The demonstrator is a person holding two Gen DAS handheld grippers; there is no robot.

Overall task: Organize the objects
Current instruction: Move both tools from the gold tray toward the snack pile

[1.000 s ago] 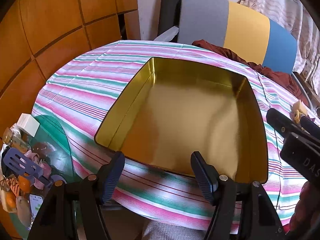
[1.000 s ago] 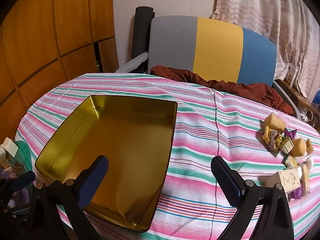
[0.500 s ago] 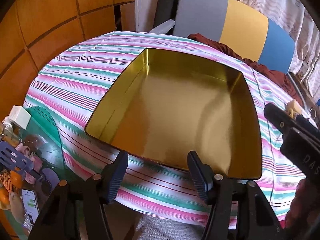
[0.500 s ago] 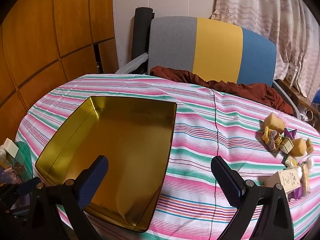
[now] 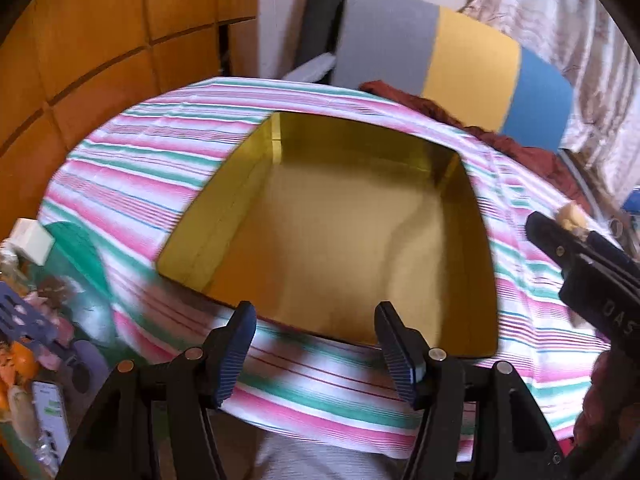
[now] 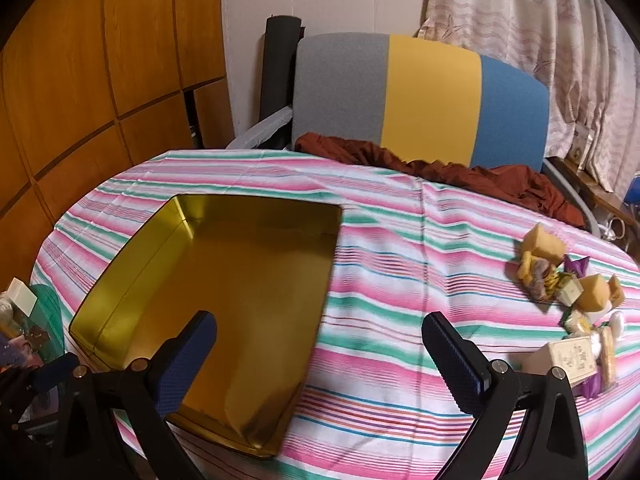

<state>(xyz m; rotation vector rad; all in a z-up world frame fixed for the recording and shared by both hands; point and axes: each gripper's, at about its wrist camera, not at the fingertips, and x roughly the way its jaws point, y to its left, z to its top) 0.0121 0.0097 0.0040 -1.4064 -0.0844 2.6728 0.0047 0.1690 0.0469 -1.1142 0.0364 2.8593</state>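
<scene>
— One shallow gold metal tin (image 6: 224, 280) lies on the pink-and-green striped tablecloth (image 6: 400, 280), nothing inside it.
— Grippers?
— Two: left gripper (image 5: 316, 344) just narrowed, gripping nothing; right gripper (image 6: 320, 356) gapes wide, nothing between. Small packets (image 6: 560, 292), uncountable, cluster far right.

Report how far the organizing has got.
Done: nothing visible; the gold tin on the striped cloth holds nothing. In hand: nothing; the left gripper, jaws just narrowed, and the right gripper are both open and hold nothing, near the tin's front edge. Left: the whole pile of small items at the cloth's right side, untouched.
</scene>
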